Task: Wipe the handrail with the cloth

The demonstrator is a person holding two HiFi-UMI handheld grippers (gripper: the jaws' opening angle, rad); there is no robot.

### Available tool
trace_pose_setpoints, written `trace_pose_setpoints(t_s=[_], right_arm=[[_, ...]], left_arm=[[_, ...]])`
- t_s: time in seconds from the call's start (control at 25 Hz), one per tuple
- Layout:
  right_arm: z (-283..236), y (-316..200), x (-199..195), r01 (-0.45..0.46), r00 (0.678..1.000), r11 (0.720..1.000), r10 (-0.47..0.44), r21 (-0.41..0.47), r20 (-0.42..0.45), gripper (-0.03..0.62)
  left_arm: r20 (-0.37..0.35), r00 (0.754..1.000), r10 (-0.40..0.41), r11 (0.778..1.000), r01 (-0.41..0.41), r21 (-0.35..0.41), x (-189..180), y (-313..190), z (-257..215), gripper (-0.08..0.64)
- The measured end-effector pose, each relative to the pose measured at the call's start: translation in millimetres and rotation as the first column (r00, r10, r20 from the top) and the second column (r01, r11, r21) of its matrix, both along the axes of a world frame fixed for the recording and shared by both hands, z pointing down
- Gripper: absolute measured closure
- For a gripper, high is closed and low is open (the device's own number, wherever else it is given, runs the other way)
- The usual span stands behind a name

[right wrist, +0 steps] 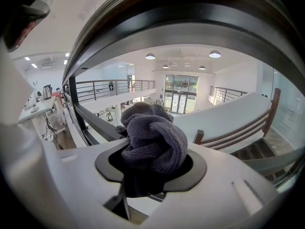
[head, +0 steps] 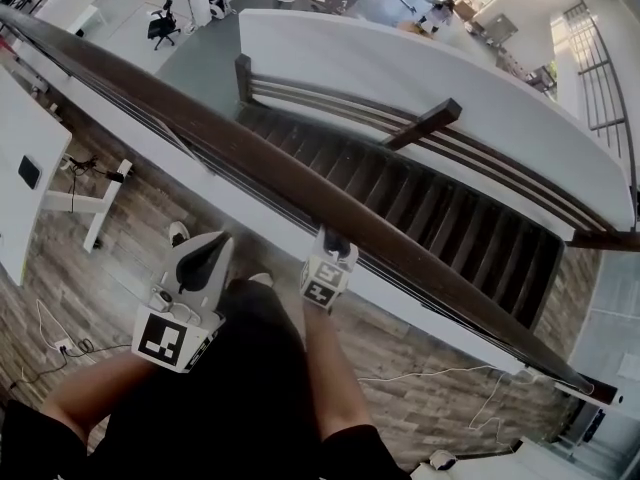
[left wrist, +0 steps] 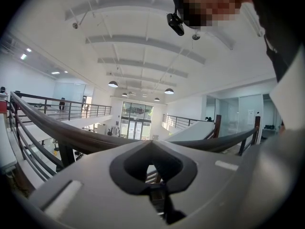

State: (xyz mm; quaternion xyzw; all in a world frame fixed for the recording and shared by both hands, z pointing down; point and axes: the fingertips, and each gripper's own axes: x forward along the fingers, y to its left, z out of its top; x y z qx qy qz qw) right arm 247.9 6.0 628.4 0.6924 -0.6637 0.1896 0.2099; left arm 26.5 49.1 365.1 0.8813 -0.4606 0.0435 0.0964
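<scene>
The dark brown handrail point(head: 300, 183) runs diagonally from upper left to lower right in the head view. My right gripper point(head: 333, 242) is up against its near side, shut on a bunched grey knitted cloth point(right wrist: 155, 140). In the right gripper view the handrail point(right wrist: 200, 18) arcs close overhead, just above the cloth. My left gripper point(head: 207, 258) hangs lower and to the left, away from the rail, near my thigh. Its jaws are shut with nothing in them point(left wrist: 152, 146), and the handrail point(left wrist: 57, 128) crosses behind them.
Beyond the rail a dark staircase point(head: 430, 208) drops away, bordered by a white parapet point(head: 420, 78) and a second rail point(head: 420, 126). A white desk point(head: 30, 168) stands at left on the wood floor, with cables point(head: 60, 346) lying near it.
</scene>
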Motion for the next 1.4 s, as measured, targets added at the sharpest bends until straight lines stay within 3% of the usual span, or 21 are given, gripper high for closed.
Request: trace_pose_setpoints(t_s=[0.48,1.04,1.24,1.4], right_arm=[[3,12,19,0.009,1.0,1.0,-0.01,-0.015,-0.014,0.41],[-2,31,56,-0.062,0.998,0.998,0.062,-0.002,-0.02,0.41],[-2,31,55,-0.062,0.998,0.998,0.062,-0.02,-0.004,0.416],[-19,36,49,-0.117,0.993,0.993,0.117,-0.013,0.025,0.423]], left_arm=[[-0.005,1.0,0.024,1.0,-0.024,-0.009,13,8,1,0.56],[-0.008,0.998,0.068,0.998,-0.068,-0.011,19,16,2,0.56],[0.001,0.997,0.075,0.997,-0.075,-0.013,10,13,3,0.56],[-0.007,0.997,0.072,0.997,-0.072,-0.025,1,9,4,0.56]])
